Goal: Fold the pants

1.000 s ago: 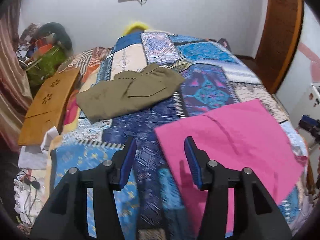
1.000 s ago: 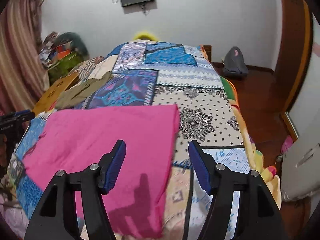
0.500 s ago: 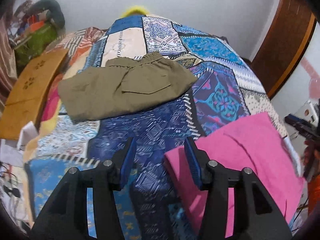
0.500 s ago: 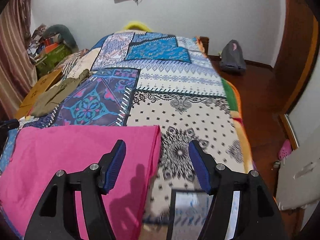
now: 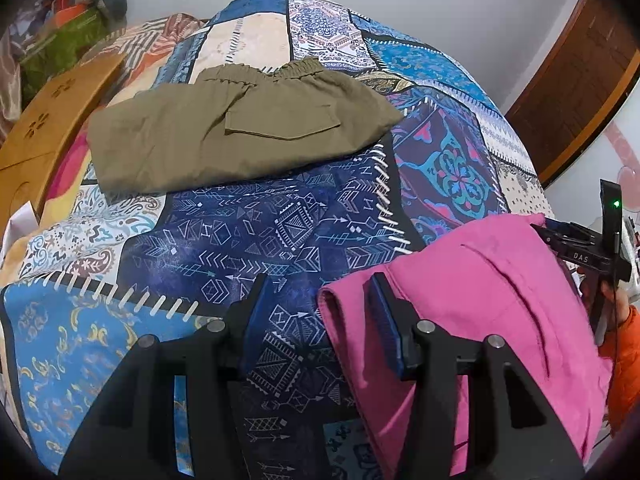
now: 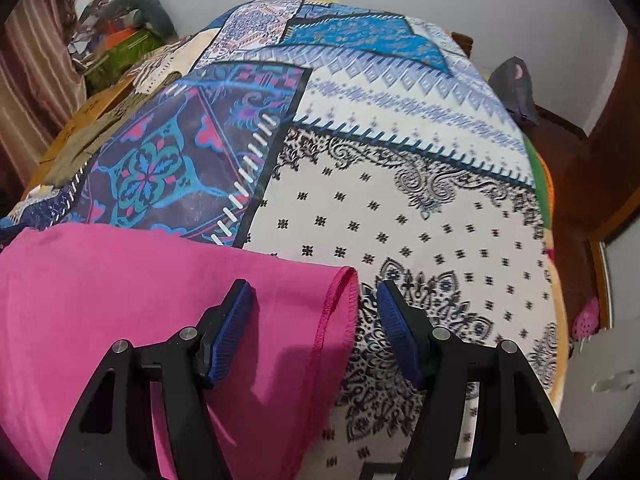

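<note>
Pink pants (image 5: 472,300) lie flat on the near part of the patchwork bedspread (image 5: 280,232). My left gripper (image 5: 318,284) hovers open over their far left corner, with the cloth's edge under the gap and the right finger above the fabric. In the right wrist view the pink pants (image 6: 140,300) fill the lower left. My right gripper (image 6: 312,286) is open astride their far right hemmed corner. The pads do not press on the cloth in either view. Folded olive pants (image 5: 240,128) rest farther up the bed. The right gripper (image 5: 580,248) also shows at the right edge of the left wrist view.
A wooden lap board (image 5: 48,128) and a pile of bags (image 5: 60,40) sit left of the bed. A brown door (image 5: 580,80) stands at the right. A grey backpack (image 6: 516,88) lies on the floor beyond the bed. An orange sleeve (image 5: 624,340) holds the right gripper.
Both grippers have come down and forward towards the far corners of the pink pants, and both views have tilted lower. The jaws kept the same width.
</note>
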{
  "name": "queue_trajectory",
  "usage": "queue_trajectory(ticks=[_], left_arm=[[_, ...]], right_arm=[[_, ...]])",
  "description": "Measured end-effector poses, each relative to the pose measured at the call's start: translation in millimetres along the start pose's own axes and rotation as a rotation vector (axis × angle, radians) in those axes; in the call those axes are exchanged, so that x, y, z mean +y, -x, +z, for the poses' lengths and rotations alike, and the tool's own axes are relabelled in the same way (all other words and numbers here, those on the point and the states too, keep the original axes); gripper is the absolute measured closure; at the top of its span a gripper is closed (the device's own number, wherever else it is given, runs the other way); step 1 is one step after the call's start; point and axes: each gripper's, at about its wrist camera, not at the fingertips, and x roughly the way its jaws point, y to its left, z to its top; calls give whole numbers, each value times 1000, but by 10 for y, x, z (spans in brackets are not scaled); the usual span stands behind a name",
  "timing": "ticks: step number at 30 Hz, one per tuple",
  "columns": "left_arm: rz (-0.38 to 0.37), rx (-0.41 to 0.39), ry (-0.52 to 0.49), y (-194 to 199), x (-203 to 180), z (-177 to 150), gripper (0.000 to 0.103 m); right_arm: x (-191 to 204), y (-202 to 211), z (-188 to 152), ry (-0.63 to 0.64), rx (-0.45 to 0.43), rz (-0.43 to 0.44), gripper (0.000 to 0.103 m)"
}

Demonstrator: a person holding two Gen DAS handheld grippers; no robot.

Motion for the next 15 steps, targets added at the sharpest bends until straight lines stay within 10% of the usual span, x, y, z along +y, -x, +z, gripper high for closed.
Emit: queue_trajectory(ticks=[10, 15], left_arm=[[44, -8, -67, 0, -206, -28, 84], [88, -49, -102, 105, -269, -23, 93]], right_arm=[[-29, 27, 4, -31, -30, 50, 92], [-23, 127, 29, -26, -85, 21, 98]])
